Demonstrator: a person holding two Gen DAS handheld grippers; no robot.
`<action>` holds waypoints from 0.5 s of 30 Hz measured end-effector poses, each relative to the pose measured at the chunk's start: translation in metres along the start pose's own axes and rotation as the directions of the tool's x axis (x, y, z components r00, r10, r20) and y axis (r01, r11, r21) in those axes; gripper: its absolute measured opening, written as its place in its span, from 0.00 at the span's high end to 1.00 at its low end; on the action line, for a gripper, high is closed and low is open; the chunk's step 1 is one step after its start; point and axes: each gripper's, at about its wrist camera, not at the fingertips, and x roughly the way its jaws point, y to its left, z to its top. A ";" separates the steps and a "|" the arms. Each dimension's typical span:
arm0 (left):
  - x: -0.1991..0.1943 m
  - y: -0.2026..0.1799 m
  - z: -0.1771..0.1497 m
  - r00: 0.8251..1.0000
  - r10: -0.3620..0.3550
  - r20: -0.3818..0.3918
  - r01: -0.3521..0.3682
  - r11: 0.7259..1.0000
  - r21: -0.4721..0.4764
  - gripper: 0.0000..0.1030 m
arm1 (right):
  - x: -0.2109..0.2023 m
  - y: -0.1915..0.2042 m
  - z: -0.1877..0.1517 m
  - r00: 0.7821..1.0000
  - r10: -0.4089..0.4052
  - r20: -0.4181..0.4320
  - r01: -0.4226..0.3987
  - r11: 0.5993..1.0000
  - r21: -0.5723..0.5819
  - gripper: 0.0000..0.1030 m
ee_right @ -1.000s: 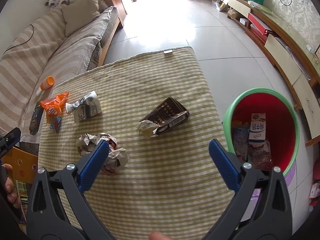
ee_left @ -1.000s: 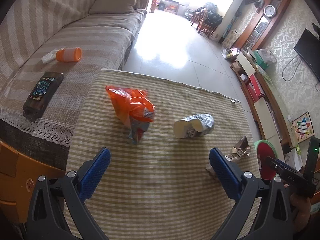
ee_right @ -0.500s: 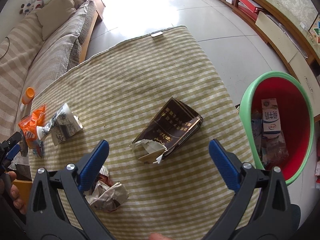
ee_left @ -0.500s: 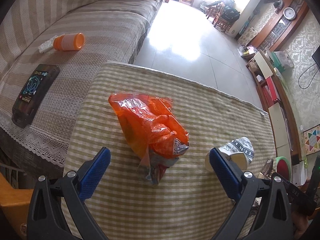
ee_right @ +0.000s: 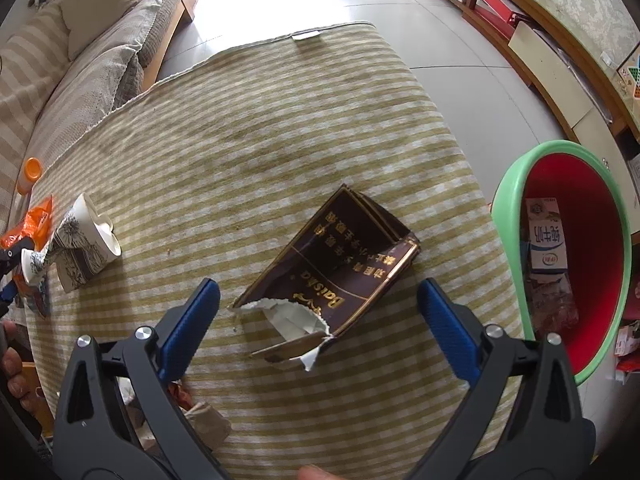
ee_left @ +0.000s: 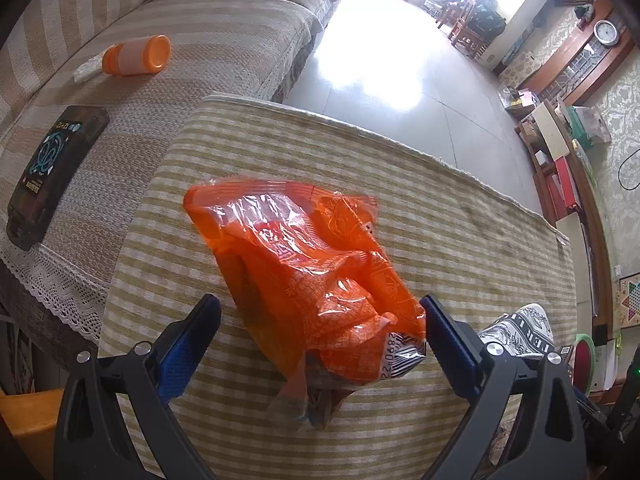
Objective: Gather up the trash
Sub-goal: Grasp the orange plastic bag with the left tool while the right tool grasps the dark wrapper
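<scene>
Left wrist view, left to right: one dark flat rectangular box (ee_left: 52,168) and one orange plastic jar (ee_left: 136,56) lying on its side, both on the striped beige sofa (ee_left: 224,20). One crumpled orange plastic bag (ee_left: 312,276) lies on the green-and-cream checked cloth of the desk (ee_left: 460,216). One patterned black-and-white paper cup (ee_left: 520,330) lies tipped just right of it, partly behind the right finger.

Left tongs (ee_left: 318,334): spread wide, blue pads either side of the bag's near end, right pad at the bag's edge (contact unclear), left pad apart from it. Pointing down and forward over the desk, low.

Right wrist view, left to right: same orange jar (ee_right: 30,172) on the sofa, orange bag (ee_right: 36,224) at the desk's left edge, paper cup (ee_right: 82,246) on its side beside it. One wad of crumpled brownish paper (ee_right: 196,420) sits under the left finger, mostly hidden. One torn dark-brown cardboard carton with gold lettering (ee_right: 336,276) lies flat mid-desk. One red bin with a green rim (ee_right: 516,184) stands off the desk's right edge (cartons and wrappers inside, count unclear).

Right tongs (ee_right: 318,320): spread wide, straddling the carton's torn near end, neither pad touching it. Angled down at the desk.
</scene>
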 end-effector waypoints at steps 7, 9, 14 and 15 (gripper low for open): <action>0.005 -0.012 -0.008 0.999 0.052 -0.002 -0.052 0.996 0.079 0.31 | -0.003 0.002 -0.001 1.000 -0.015 0.016 0.015 0.999 -0.039 0.23; 0.002 -0.013 -0.009 0.999 0.051 0.008 -0.052 0.995 0.084 0.33 | -0.005 0.001 0.000 1.000 -0.008 0.021 0.009 0.999 -0.041 0.31; -0.010 -0.023 -0.016 0.997 0.054 0.046 -0.060 0.989 0.132 0.35 | -0.010 -0.003 0.000 1.000 0.011 0.019 -0.010 0.998 -0.068 0.44; -0.013 -0.024 -0.017 0.997 0.052 0.050 -0.058 0.989 0.138 0.35 | -0.010 -0.003 0.000 1.000 0.011 0.019 -0.009 0.997 -0.073 0.46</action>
